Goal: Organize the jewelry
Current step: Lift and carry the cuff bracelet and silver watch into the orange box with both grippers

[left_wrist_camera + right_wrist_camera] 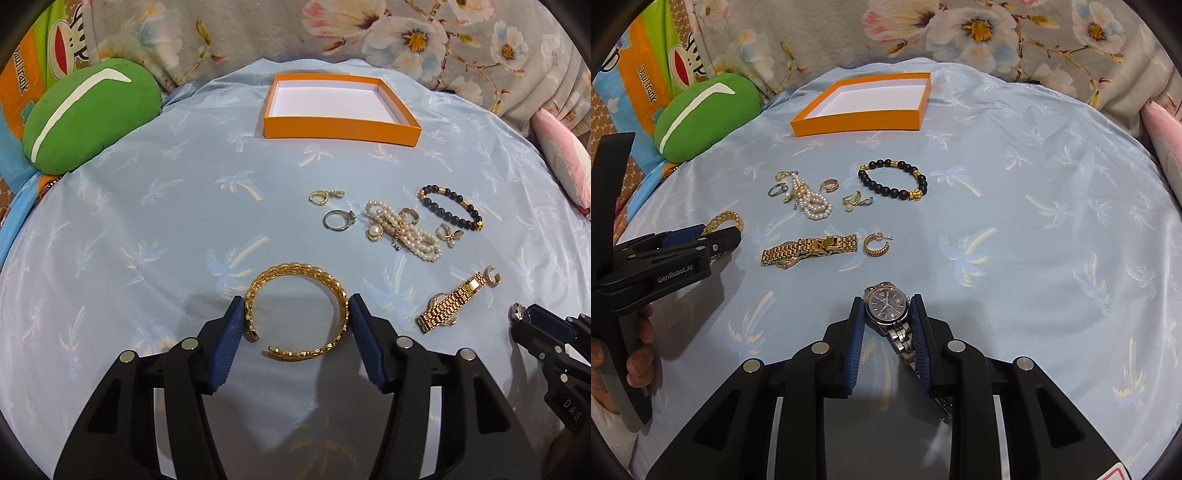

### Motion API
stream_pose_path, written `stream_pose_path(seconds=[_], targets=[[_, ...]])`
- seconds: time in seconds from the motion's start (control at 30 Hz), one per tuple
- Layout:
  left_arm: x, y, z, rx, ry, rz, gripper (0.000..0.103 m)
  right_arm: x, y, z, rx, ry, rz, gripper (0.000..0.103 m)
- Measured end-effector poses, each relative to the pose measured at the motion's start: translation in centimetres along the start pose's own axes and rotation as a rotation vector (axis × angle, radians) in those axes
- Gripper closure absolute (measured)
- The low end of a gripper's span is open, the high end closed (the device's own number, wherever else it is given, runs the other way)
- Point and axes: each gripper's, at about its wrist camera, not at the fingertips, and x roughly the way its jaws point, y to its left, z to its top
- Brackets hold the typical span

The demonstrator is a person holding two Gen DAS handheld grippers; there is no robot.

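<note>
The left gripper [295,314] clasps the gold bangle [295,291] between its blue pads, the orange box [341,129] lying well beyond at twelve o'clock. The right gripper [888,314] pinches the steel watch [886,304]; the gold watch [809,251] lies at ten o'clock, the bead bracelet [892,179] near twelve.

Even, fairly bright overhead light on my pale blue palm-print bed sheet [147,221]. Soft shadows pool under my hand-held grippers. Mild sheen on gold cuff bracelet [295,314]. Fisheye bends edges, corners vignette black. Focus sharp.
</note>
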Motion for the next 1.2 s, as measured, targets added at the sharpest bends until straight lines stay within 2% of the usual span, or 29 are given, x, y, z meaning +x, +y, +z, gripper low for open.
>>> stream_pose_path(seconds=[0.47,0.7,0.8,1.0,1.2], targets=[[-2.6,0.0,-1.4,-0.041,-0.065,0.022,0.048,-1.6,-0.5,0.0,0.032,-0.054,-0.009,0.080],[-3.6,-0.3,-0.8,-0.043,-0.086,0.019,0.048,-2.2,-0.3,1.8,0.018,-0.093,-0.026,0.080],[-3.5,-0.1,0.5,-0.049,-0.100,0.007,0.048,-2.1,-0.3,3.5,0.008,-0.119,-0.031,0.080],[-2.4,0.1,5.0,-0.029,-0.141,0.016,0.048,-0.5,-0.3,9.3,-0.021,-0.192,-0.067,0.080],[0.8,0.4,11.7,-0.031,-0.177,0.022,0.048,3.3,-0.6,16.4,-0.002,-0.236,-0.047,0.080]])
